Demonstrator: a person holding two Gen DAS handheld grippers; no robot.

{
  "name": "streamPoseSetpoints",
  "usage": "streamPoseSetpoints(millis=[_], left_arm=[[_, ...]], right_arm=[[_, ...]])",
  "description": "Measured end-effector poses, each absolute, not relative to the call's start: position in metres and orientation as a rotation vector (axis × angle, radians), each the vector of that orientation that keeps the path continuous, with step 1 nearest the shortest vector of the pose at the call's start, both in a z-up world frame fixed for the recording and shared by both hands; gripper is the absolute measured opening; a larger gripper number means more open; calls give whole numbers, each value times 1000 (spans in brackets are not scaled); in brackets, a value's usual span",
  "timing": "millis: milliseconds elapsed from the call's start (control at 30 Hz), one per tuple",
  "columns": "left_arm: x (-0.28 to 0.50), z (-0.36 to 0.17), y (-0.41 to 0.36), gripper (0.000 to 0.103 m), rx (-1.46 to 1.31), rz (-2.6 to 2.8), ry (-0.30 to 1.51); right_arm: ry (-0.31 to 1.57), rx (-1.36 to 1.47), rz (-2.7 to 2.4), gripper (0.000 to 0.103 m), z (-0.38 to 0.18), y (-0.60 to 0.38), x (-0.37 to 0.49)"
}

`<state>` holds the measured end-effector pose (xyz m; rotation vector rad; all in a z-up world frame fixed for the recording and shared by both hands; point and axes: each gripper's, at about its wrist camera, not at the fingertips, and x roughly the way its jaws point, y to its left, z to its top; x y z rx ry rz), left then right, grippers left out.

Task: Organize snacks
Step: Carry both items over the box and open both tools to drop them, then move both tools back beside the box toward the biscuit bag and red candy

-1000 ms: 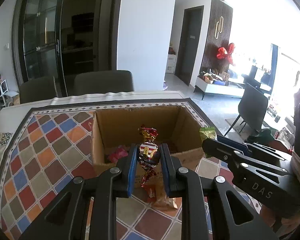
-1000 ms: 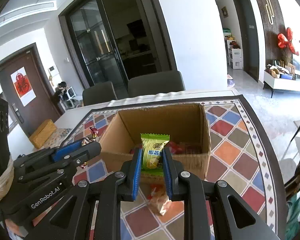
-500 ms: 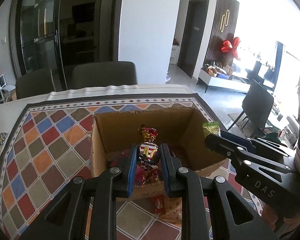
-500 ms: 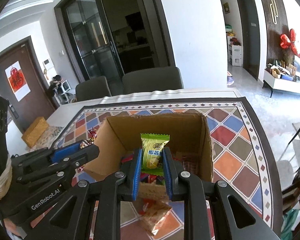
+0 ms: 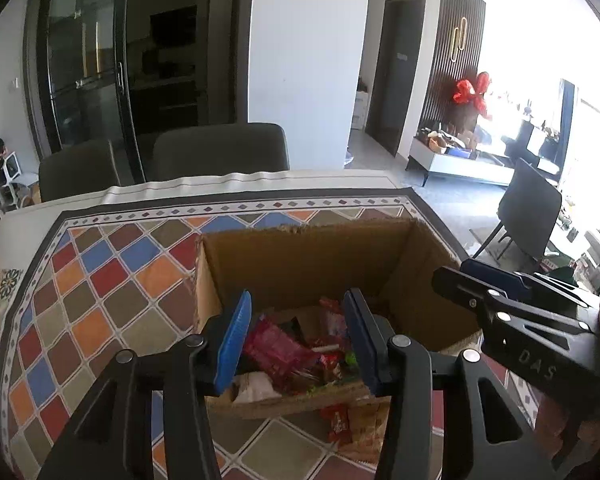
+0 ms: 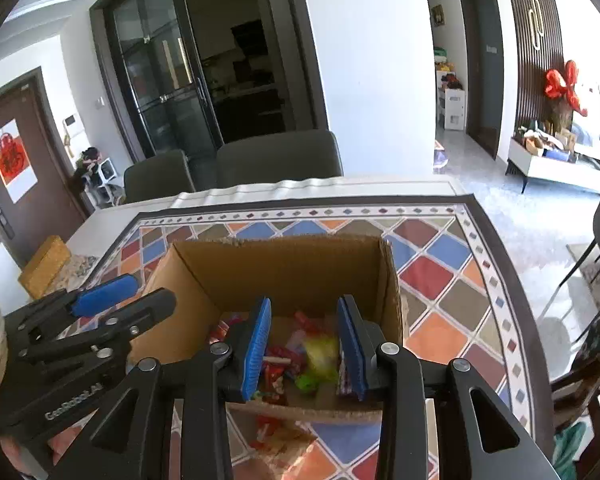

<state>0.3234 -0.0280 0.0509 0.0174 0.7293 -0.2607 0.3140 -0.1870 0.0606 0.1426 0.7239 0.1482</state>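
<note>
Poised over the cardboard box point(image 5: 300, 256) — left gripper point(image 5: 296, 336) and right gripper point(image 6: 305, 340), jaws opening, gripping nothing. Inside the box, loose snacks point(image 5: 284, 352) — more just outside its near wall.

My table point(image 6: 440, 184) wears a diamond-patterned cloth point(image 6: 452, 276). On the cloth stands the open cardboard box point(image 6: 284, 264), with a few wrapped snacks point(image 5: 352, 428) lying just outside its near wall. A yellow block point(image 6: 44, 266) sits by the table's left edge.

"DAS" stands on the right gripper point(image 5: 476, 280), and "GenRobot.AI" on the left gripper point(image 6: 140, 292).
</note>
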Motion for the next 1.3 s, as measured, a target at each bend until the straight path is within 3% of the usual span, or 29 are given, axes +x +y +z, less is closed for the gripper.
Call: streamPoseSetpoints(millis=[667, 800, 1133, 1300], left_arm=[[266, 13, -18, 48, 34, -289, 771], [263, 0, -16, 48, 31, -302, 795], [262, -32, -11, 48, 31, -298, 855], [262, -48, -9, 48, 40, -295, 886]], right_arm=[[790, 222, 164, 36, 21, -181, 258], [834, 240, 162, 43, 4, -179, 255], [941, 279, 169, 44, -35, -171, 258], [992, 308, 177, 52, -55, -168, 260]])
